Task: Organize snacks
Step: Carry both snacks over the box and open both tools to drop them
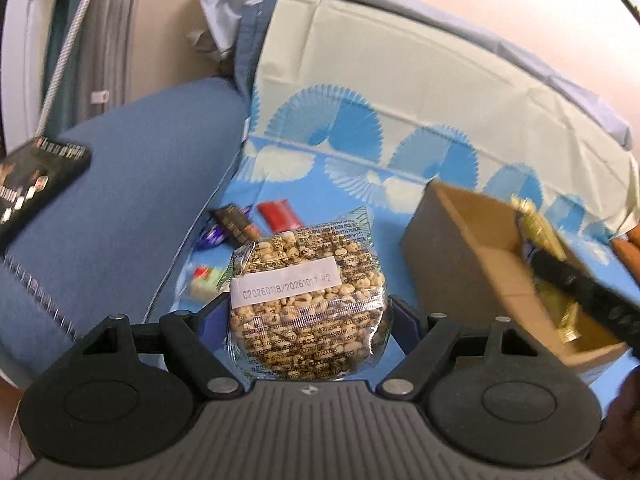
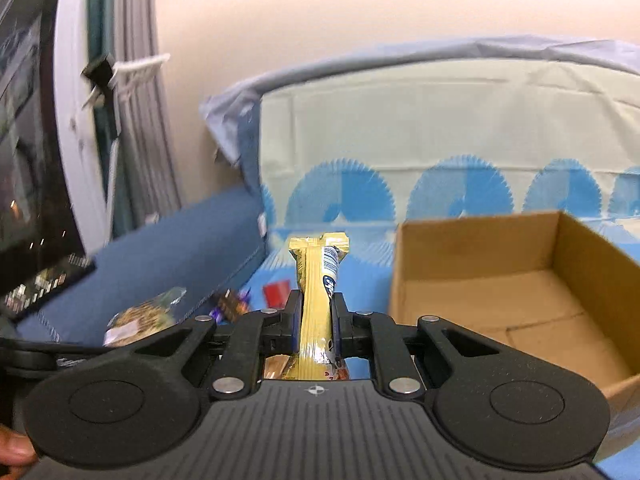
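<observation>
Hand-held gripper [image 2: 316, 312] w/ yellow bar [image 2: 316, 280], blue-patterned cloth [image 1: 352, 140], maybe sofa [image 1: 132, 184]

A cardboard box [image 2: 516, 288] is sitting open at the top, its inside bare and free to enter from above. Its tall walls are blocking entry from the sides. Left of the box, small wrapped snacks [image 1: 256, 224] are lying scattered on the blue patterned cloth [image 1: 360, 152]. A blue cushion [image 1: 132, 184] is crowding the left edge.
</observation>
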Motion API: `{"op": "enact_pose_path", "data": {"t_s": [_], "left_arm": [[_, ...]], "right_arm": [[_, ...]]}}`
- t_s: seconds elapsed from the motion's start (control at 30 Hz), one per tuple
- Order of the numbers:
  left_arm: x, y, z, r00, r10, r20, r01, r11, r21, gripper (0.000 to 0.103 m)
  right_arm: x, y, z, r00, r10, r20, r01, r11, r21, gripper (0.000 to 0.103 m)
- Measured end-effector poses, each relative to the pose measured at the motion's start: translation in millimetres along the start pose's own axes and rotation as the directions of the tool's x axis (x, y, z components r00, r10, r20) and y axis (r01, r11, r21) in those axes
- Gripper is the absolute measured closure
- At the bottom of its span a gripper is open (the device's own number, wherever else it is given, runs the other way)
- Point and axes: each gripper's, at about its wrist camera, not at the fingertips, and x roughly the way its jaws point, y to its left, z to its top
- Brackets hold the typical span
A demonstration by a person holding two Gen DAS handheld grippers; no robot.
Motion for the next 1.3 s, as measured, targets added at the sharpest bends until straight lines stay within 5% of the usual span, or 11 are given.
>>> {"op": "enact_pose_path", "data": {"t_s": [0.23,0.7,1.1,1.3], "left_arm": [[0,-57,51,0.996,-0.066,0.053,0.065,0.998,0.024,0.019],[61,-189,136,0.977,-0.197,0.082,0.196,0.98,0.022,0.018],[111,-276,128,0.966,-0.256,-0.017,0.254,0.942,0.221,0.018],[128,-285,122,0.966,-0.255,-0.046,0.259,0.942,0.212,0.018]], "right_arm": [[-1,-40,20,0.989,-0.131,0.062,0.123,0.986,0.112,0.088],[-6,-132,74,0.919,-0.379,0.108,0.364,0.922,0.134,0.088],[-5,-173,59,0.889,-0.458,0.019,0.438,0.86,0.261,0.088],[-6,-175,55,0.883,-0.47,0.0,0.451,0.847,0.281,0.088]]}}
